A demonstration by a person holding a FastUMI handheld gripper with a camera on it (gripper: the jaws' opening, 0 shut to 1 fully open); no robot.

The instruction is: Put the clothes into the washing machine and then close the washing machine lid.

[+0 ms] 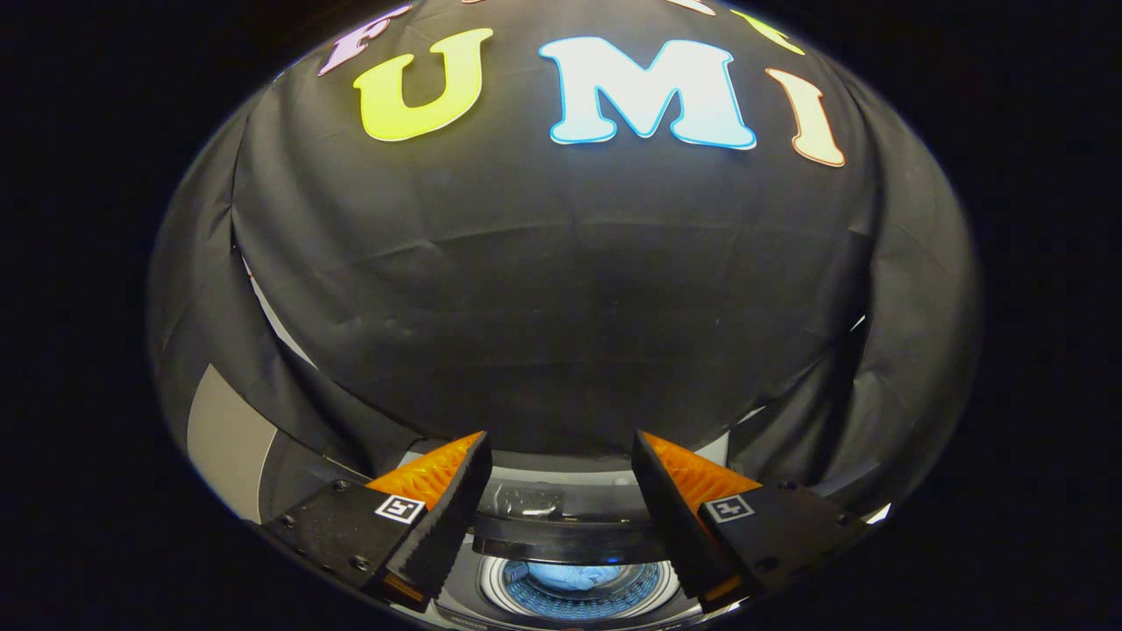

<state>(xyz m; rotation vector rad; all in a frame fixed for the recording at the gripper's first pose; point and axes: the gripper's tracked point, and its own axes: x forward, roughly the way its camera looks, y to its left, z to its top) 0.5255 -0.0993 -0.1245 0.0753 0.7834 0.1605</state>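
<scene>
Claw (561,491): fingers spread wide, empty. Washing machine (574,585): at 6 o'clock, between the fingers; clothes (570,574) inside drum; lid (561,536) raised behind. Advice: lower claw onto lid edge, press down evenly.

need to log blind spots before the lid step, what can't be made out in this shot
- White top-loading washing machine, gripper view: only a strip shows between the fingers; each open gripper finger covers a side.
- Pale blue clothes in the round perforated drum: small and partly covered by the dark raised lid; how many pieces cannot be told.
- Lid hinge: cannot be made out.
</scene>
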